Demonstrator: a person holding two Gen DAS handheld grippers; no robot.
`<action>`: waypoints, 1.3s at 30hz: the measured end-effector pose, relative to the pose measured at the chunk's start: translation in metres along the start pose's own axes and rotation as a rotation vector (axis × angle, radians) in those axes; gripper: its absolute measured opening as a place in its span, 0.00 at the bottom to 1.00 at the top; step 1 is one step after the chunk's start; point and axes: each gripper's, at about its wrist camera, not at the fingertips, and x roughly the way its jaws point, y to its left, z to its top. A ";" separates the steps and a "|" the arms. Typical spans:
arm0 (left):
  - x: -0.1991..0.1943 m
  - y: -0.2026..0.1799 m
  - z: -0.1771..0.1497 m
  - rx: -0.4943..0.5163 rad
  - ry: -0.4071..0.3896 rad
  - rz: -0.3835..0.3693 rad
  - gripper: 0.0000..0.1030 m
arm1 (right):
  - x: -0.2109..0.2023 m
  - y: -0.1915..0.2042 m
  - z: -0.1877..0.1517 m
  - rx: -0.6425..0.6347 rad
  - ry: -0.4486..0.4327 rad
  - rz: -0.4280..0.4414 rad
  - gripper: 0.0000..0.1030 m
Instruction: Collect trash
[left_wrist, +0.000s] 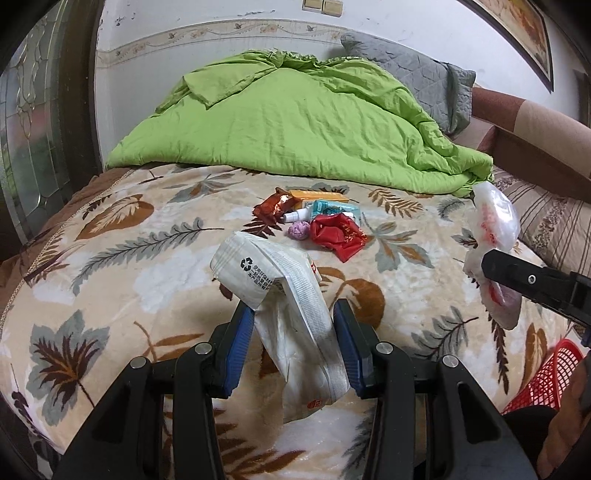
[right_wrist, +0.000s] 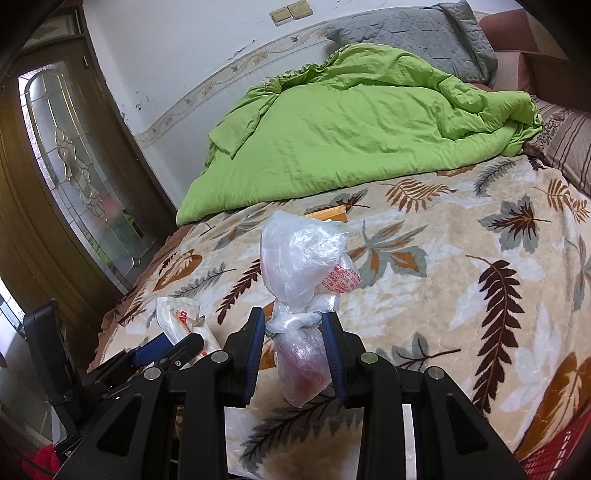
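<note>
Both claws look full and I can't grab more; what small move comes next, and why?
Probably swing the right claw, shut on the knotted clear plastic bag, toward the red mesh basket at the bed's right edge: it is nearest, and more trash remains mid-bed.

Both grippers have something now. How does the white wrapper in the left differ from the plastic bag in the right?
The white wrapper is opaque, printed with a recycling mark and bent over; the plastic bag is see-through, knotted, with red print. The left gripper pinches the wrapper's body; the right gripper grips the bag at its knot. Both are held above the bed.
</note>
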 end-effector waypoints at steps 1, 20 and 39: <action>0.001 0.001 0.000 -0.002 0.000 -0.002 0.42 | 0.000 0.000 0.000 0.003 0.000 0.001 0.34; 0.015 -0.001 -0.001 -0.002 0.014 -0.019 0.42 | 0.012 -0.013 0.001 0.031 0.030 -0.013 0.34; 0.020 -0.007 -0.002 -0.010 0.010 -0.029 0.42 | 0.022 -0.015 0.002 0.036 0.059 -0.017 0.34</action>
